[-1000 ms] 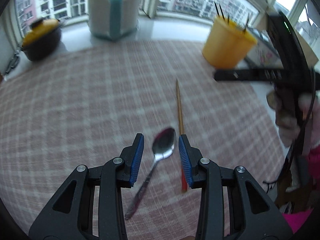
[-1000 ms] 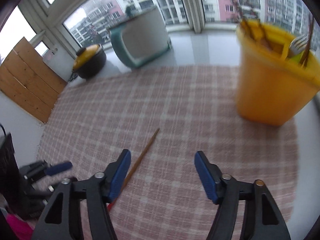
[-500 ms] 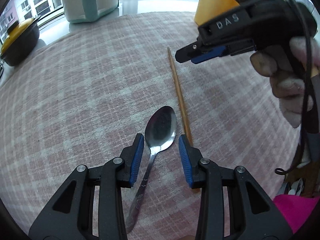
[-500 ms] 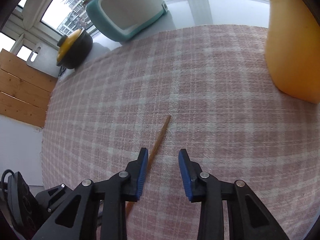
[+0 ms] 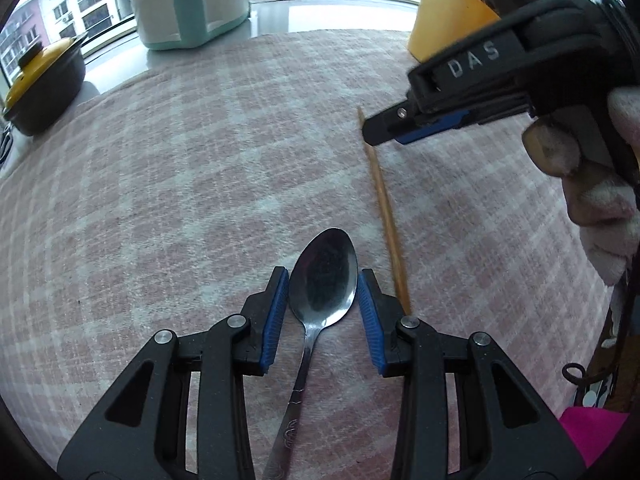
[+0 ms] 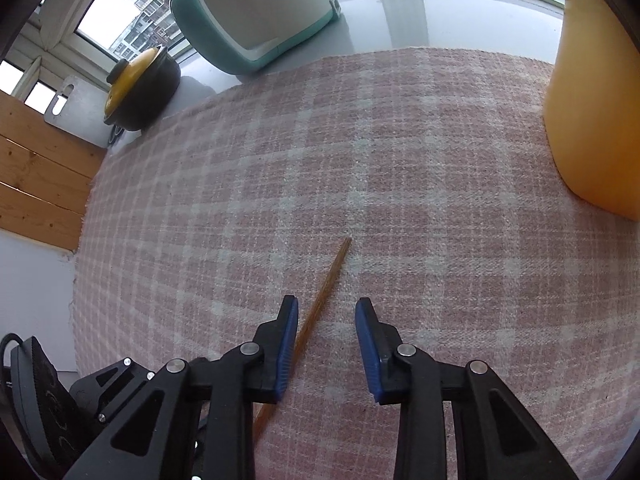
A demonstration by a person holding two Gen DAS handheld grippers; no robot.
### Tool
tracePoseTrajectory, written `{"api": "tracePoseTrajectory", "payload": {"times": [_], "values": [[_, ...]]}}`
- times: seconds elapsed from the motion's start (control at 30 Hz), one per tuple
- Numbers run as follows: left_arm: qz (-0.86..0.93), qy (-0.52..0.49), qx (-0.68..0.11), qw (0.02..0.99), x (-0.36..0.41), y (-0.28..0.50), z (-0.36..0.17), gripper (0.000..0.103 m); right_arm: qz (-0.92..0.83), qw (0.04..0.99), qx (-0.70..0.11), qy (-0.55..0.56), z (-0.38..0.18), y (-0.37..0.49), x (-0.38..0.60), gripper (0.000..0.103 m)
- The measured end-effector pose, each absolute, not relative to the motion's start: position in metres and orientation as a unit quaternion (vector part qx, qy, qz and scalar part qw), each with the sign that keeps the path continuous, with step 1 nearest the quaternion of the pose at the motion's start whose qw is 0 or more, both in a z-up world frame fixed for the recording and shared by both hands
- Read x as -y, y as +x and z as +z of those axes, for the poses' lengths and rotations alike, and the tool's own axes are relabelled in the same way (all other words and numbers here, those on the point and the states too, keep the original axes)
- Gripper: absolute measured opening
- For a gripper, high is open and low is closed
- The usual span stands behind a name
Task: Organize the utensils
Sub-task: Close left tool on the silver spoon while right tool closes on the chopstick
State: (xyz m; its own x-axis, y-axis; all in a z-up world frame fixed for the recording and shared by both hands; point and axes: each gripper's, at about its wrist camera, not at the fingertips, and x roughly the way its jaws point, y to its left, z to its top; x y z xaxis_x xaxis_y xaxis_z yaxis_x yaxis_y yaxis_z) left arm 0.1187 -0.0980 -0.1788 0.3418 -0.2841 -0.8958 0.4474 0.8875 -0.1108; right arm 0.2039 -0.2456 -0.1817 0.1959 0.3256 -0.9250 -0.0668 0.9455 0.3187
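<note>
A steel spoon [image 5: 316, 320] lies on the pink plaid cloth [image 5: 200, 180], bowl pointing away. My left gripper [image 5: 323, 271] is open and low over it, the bowl filling the gap between the blue pads. Just right of the spoon lies a wooden chopstick [image 5: 384, 200]. My right gripper [image 6: 326, 301] is open above the chopstick [image 6: 324, 284], which runs between the jaws close to the left pad and under that finger. From the left wrist view the right gripper [image 5: 384, 132] hangs over the chopstick's far tip. A yellow utensil tub [image 6: 592, 112] stands at the cloth's right.
A black pot with a yellow lid [image 5: 40, 88] and a teal-and-white appliance [image 5: 188, 0] stand on the sill behind the cloth. A wooden panel [image 6: 36, 168] borders the left side. A person's hand [image 5: 600, 208] holds the right gripper. The yellow tub [image 5: 448, 12] stands far right.
Both grippers have come down toward the cloth. The left one now straddles the spoon's bowl. The right one's jaws have narrowed and it has moved over the chopstick.
</note>
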Motion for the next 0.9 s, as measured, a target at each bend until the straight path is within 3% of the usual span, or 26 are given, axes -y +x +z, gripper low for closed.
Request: {"api": "tracePoseTrajectory", "payload": {"times": [0.37, 0.5, 0.6, 0.9], "values": [[-0.196, 0.032, -0.527, 0.827, 0.056, 0.131, -0.181, 0.036, 0.117, 0.764, -0.633, 0.049, -0.189, 0.210, 0.213, 0.029], [-0.185, 0.016, -0.527, 0.829, 0.044, 0.133, -0.181, 0.035, 0.115, 0.765, -0.633, -0.001, -0.189, 0.212, 0.192, 0.022], [-0.179, 0.010, -0.524, 0.832, 0.039, 0.127, -0.177, 0.035, 0.123, 0.764, -0.633, -0.029, -0.189, 0.211, 0.177, 0.010], [-0.168, -0.005, -0.507, 0.845, 0.031, 0.120, -0.161, 0.035, 0.149, 0.776, -0.613, -0.018, -0.183, 0.197, 0.173, 0.003]]}}
